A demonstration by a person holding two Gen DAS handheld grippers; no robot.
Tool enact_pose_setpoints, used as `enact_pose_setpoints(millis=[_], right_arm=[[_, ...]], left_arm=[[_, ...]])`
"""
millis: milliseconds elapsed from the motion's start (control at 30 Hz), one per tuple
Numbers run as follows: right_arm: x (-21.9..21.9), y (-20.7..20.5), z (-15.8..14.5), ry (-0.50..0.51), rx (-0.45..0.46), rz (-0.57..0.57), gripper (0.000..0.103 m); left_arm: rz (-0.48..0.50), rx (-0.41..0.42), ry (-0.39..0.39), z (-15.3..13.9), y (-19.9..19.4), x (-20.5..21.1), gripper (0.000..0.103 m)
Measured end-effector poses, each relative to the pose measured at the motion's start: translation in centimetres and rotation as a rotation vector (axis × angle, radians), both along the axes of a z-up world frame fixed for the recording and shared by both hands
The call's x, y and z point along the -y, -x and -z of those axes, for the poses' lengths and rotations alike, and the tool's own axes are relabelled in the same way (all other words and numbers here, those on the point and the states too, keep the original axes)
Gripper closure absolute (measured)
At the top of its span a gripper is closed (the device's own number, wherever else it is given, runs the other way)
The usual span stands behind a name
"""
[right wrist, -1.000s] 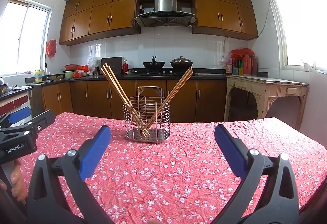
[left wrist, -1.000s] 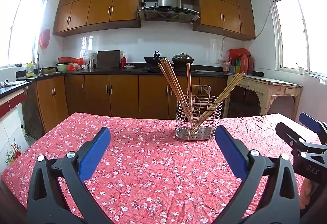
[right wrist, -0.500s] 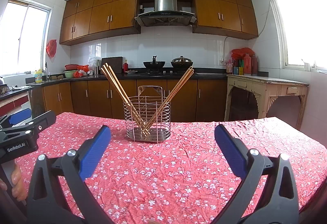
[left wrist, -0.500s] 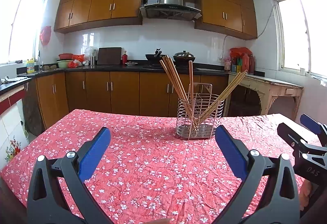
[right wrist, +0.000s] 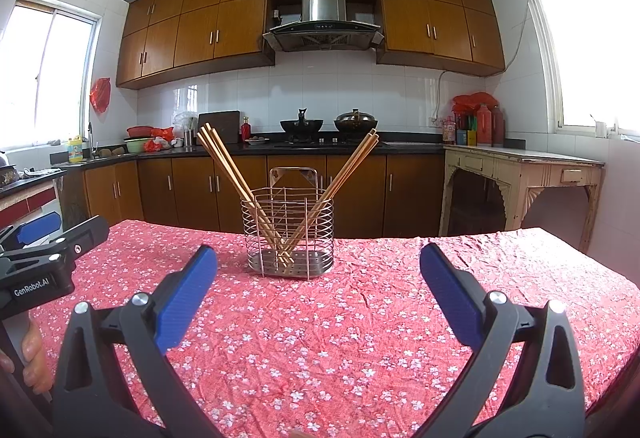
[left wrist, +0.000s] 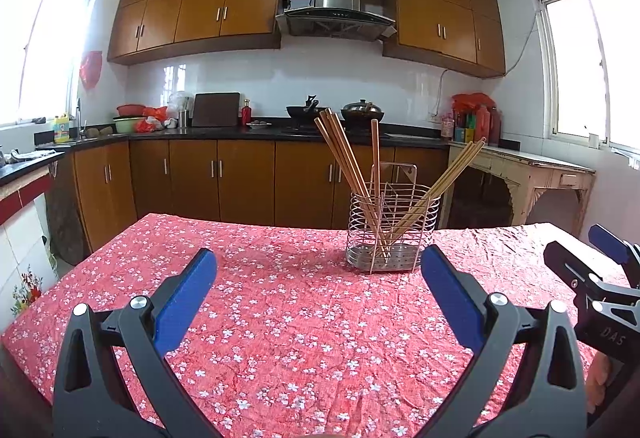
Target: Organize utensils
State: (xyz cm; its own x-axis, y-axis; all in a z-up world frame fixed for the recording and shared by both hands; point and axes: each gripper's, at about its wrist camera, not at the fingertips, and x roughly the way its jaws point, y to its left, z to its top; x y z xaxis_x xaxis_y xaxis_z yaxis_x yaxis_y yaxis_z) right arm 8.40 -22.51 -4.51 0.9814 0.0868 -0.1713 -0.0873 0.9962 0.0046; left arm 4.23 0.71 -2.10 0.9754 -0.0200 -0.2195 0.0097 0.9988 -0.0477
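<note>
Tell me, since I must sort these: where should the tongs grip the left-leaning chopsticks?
Probably the bare upper shafts of the left-leaning chopsticks, above the wire holder, approached from the front with the right tongs. Their lower ends are caged by the wire; the tops splay free.

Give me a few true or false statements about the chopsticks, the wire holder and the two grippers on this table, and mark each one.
1. The chopsticks stand inside the wire holder. True.
2. The left gripper holds a chopstick. False: its jaws are open and empty.
3. The holder lies tipped on its side. False: it stands upright on the red floral tablecloth.
4. The right gripper has open jaws with nothing between them. True.
5. Loose chopsticks lie on the cloth. False: none show there; all are in the holder.
</note>
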Motion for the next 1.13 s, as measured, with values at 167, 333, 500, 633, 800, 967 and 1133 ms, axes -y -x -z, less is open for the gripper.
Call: enact_pose_setpoints(millis=[167,333,500,633,800,967,1133], right_arm=[[0.02,-0.01,0.01,-0.001,0.000,-0.001,0.004],[0.05,-0.05,0.11,-0.003,-0.001,-0.001,0.004],[0.19,-0.09,0.17,-0.007,-0.003,-0.001,0.004],[0.16,-0.09,0.18,-0.006,-0.003,-0.001,0.004],[0.20,-0.09,0.16,-0.007,-0.004,-0.001,0.004],[0.22,-0.08,0.14,-0.007,-0.003,-0.002,0.004],[0.11,-0.08,0.19,-0.008,-0.003,-0.001,0.004]], left_arm=[[0.001,-0.002,-0.002,-0.06,-0.03,0.09,0.002],[0.006,-0.002,0.000,-0.10,-0.01,0.14,0.002],[0.012,-0.004,-0.001,-0.07,-0.08,0.25,0.002],[0.007,-0.004,-0.004,-0.07,-0.22,0.30,0.002],[0.004,-0.003,-0.001,-0.03,-0.21,0.30,0.002],[0.000,-0.005,-0.001,0.02,-0.16,0.27,0.002],[0.002,-0.010,0.004,0.05,-0.19,0.23,0.002]])
